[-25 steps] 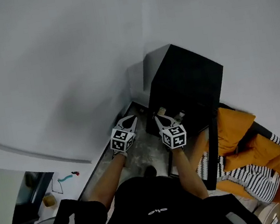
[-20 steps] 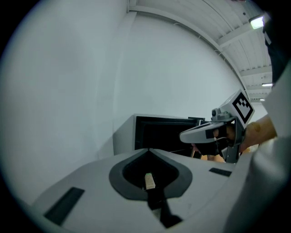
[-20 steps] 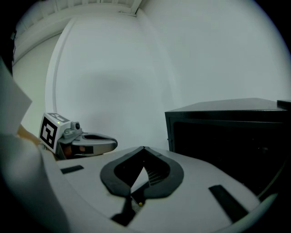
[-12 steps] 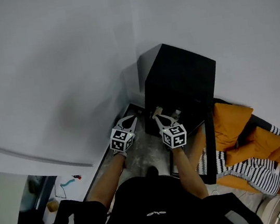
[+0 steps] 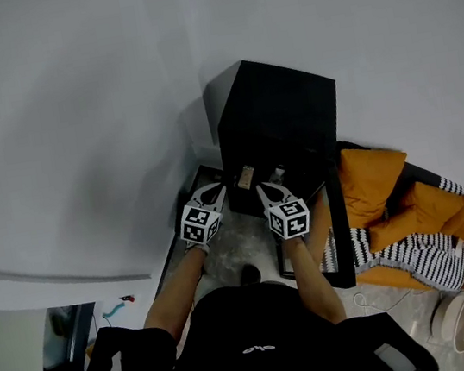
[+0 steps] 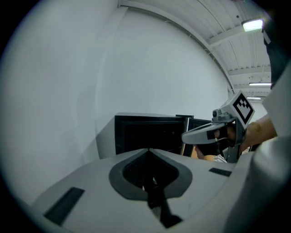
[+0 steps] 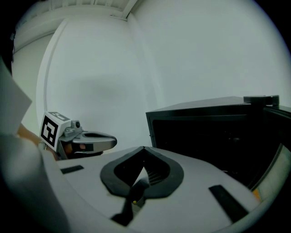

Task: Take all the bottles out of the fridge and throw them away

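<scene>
Both closed — left tongs (image 5: pixel 209 193), right tongs (image 5: pixel 264 190), bottles (image 5: pixel 277 175) in fridge (image 5: pixel 278 116) ahead

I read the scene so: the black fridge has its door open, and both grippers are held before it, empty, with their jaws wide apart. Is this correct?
One thing is wrong: the jaws are together, not wide apart. The left gripper view and the right gripper view show the left gripper and right gripper shut and empty. The black fridge does have its door open.
</scene>
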Available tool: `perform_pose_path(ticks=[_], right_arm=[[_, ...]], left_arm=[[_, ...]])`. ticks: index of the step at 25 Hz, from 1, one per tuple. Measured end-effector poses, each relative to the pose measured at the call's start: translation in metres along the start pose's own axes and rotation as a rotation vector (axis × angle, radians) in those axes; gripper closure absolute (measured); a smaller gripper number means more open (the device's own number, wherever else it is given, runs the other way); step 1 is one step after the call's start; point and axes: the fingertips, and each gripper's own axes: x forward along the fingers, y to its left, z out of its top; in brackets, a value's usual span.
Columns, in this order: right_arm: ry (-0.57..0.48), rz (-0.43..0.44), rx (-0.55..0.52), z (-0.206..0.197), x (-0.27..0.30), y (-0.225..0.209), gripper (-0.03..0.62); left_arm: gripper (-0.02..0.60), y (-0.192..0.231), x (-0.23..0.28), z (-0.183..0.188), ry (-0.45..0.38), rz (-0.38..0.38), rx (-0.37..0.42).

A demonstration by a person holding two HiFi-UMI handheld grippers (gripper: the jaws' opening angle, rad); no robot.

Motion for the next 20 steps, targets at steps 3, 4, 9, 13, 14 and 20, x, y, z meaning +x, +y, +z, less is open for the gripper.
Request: perform_pose_path(ticks=[3,4,9,13,14,20], right_arm=[[0.002,-0.050,0.023,-0.008,-0.013,-0.017,0.585],[0.002,-0.066,0.032,-0.010,-0.018,-0.023,0.585],[-0.001,-0.137,0.065,-0.018,-0.039,-0.045,0.585],[0.002,-0.184,0.087,-0.026,-0.051,-0.058,0.585],[0.004,-0.195,0.090,-0.028,-0.052,-0.061,0.585],[0.026,-0.234,0.108,-0.041,-0.058,-0.065,0.585]], left_arm=[[0.575,-0.015,0.017,-0.001,0.009,-0.050,0.009],[0.575,-0.020,0.022,-0.001,0.012,-0.068,0.013],[0.575,-0.046,0.047,-0.002,0.027,-0.147,0.033],[0.575,-0.063,0.064,-0.005,0.040,-0.201,0.040],[0.575,-0.065,0.068,-0.006,0.042,-0.210,0.042],[0.575,-0.074,0.082,-0.017,0.059,-0.235,0.038]])
